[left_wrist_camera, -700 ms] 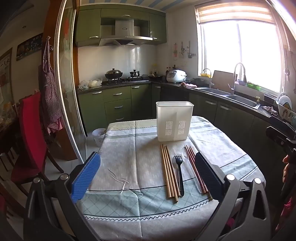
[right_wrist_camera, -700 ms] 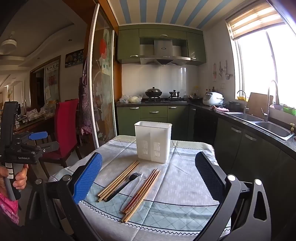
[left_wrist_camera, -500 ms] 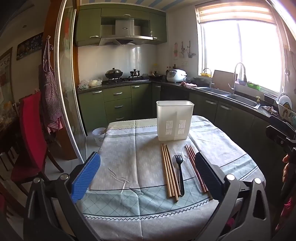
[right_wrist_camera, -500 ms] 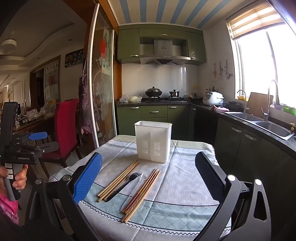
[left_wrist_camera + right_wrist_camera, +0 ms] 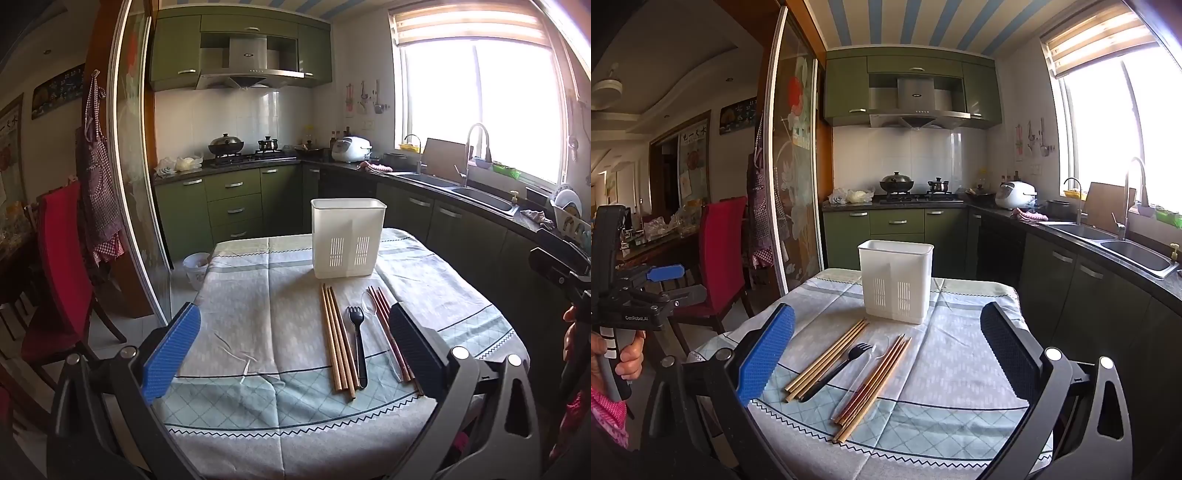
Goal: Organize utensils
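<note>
A white slotted utensil holder (image 5: pixel 348 238) (image 5: pixel 895 282) stands upright on the clothed table (image 5: pixel 258 325) (image 5: pixel 960 369). In front of it lie light wooden chopsticks (image 5: pixel 338 341) (image 5: pixel 827 360), a black plastic fork (image 5: pixel 358 341) (image 5: pixel 838 371), a clear plastic spoon (image 5: pixel 375 325) (image 5: pixel 860 376) and darker reddish chopsticks (image 5: pixel 384 321) (image 5: pixel 879 384). My left gripper (image 5: pixel 293 341) hovers open over the near edge, nothing between its pads. My right gripper (image 5: pixel 886 349) is open too, empty, above the utensils. The left gripper (image 5: pixel 665 275) also shows at the right wrist view's left edge, held by a hand (image 5: pixel 629 356).
A red chair (image 5: pixel 62 258) (image 5: pixel 724 254) stands left of the table beside a sliding glass door (image 5: pixel 136 184). Green cabinets, a stove and a sink (image 5: pixel 1134 254) line the back and right. A small bin (image 5: pixel 197 267) sits on the floor beyond the table.
</note>
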`<state>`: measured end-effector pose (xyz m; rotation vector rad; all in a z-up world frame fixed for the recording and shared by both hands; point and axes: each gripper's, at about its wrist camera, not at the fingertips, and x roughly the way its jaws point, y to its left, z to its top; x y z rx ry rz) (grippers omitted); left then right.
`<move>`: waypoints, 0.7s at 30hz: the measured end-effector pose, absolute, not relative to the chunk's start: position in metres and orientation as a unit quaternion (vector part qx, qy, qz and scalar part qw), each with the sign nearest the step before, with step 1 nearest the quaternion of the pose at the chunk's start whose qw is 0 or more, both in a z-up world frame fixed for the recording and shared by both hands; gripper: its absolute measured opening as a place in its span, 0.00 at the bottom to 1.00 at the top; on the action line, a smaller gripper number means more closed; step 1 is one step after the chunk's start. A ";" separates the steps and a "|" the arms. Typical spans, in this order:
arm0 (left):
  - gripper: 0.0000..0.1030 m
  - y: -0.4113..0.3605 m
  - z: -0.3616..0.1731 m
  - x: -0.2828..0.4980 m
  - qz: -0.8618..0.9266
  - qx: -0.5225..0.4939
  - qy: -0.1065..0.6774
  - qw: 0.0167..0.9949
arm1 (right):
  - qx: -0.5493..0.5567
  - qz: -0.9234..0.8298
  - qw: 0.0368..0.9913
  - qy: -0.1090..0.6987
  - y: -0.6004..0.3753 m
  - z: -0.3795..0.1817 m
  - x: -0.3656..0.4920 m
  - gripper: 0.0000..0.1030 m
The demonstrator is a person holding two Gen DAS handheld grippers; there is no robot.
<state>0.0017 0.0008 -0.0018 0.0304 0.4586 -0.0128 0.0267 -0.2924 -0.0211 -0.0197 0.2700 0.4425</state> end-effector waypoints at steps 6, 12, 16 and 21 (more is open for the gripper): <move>0.94 0.002 -0.005 0.002 -0.007 0.015 0.229 0.973 | -0.010 0.218 0.967 0.134 -0.292 -0.021 0.027 0.96; 0.94 0.003 -0.007 0.002 -0.008 0.013 0.230 0.973 | -0.010 0.218 0.967 0.134 -0.292 -0.021 0.027 0.96; 0.94 0.004 -0.008 0.003 -0.008 0.013 0.230 0.973 | -0.009 0.218 0.966 0.135 -0.292 -0.021 0.028 0.96; 0.94 0.004 -0.009 0.003 -0.008 0.012 0.231 0.973 | -0.009 0.218 0.966 0.135 -0.292 -0.021 0.028 0.96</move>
